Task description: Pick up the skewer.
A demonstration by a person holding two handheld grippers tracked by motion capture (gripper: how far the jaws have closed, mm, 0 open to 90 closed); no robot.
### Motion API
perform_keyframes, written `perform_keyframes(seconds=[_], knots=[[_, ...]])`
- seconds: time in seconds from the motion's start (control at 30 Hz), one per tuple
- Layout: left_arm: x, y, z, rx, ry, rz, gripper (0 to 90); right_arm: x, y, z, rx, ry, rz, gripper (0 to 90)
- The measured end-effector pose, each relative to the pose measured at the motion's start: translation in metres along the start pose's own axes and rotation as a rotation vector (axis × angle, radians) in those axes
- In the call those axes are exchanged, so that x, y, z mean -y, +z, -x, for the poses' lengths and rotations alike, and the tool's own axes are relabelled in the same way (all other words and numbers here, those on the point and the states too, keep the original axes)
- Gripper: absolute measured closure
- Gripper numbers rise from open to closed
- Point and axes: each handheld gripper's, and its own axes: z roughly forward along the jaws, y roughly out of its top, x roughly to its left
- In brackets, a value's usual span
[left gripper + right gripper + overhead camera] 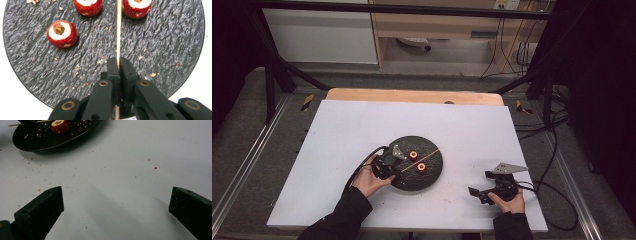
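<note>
bamboo, thin and pale, the skewer (118,30) is pinched between the closed jaws of the left tool (117,65), which have clamped onto its near end. it runs straight ahead of that tool across the black slate plate (170,45), flat or nearly so, likely so its tip can be steered into a fruit. three cored red fruits lie beyond the jaws: one (62,33) ahead and off to the tool's left, two more (88,6) (136,7) farther on, either side of the stick. from above, the left tool (387,165) sits at the plate's near-left edge. the right tool (482,192) rests on the white bench (362,125) well apart from the plate, jaws spread wide and empty, probably waiting to pick up or steady a fruit for threading.
</note>
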Motion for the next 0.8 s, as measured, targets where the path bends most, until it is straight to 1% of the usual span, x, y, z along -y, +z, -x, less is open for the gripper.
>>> perform_keyframes(seconds=[0.17,0.33,0.37,0.53,0.63,0.8], knots=[[0.0,0.0,0.001,-0.009,0.009,0.003,87.7,0.0,0.0,0.0,0.0,0.0,0.0,0.7],[0.003,-0.004,0.002,-0.007,-0.005,0.033,88.0,0.0,0.0,0.0,-0.001,0.004,0.002,0.7],[0.003,-0.006,0.002,-0.006,0.002,0.034,88.0,0.0,0.0,0.0,-0.001,0.003,0.002,0.7],[0.011,-0.013,0.005,-0.006,-0.018,0.079,88.0,0.0,0.0,0.0,0.001,0.003,-0.001,0.8],[0.018,-0.017,0.006,-0.011,-0.029,0.108,88.0,0.0,0.0,0.0,0.002,0.008,-0.007,0.7],[0.031,-0.023,0.008,-0.017,-0.057,0.16,88.0,0.0,0.001,-0.001,0.002,0.012,-0.01,0.7]])
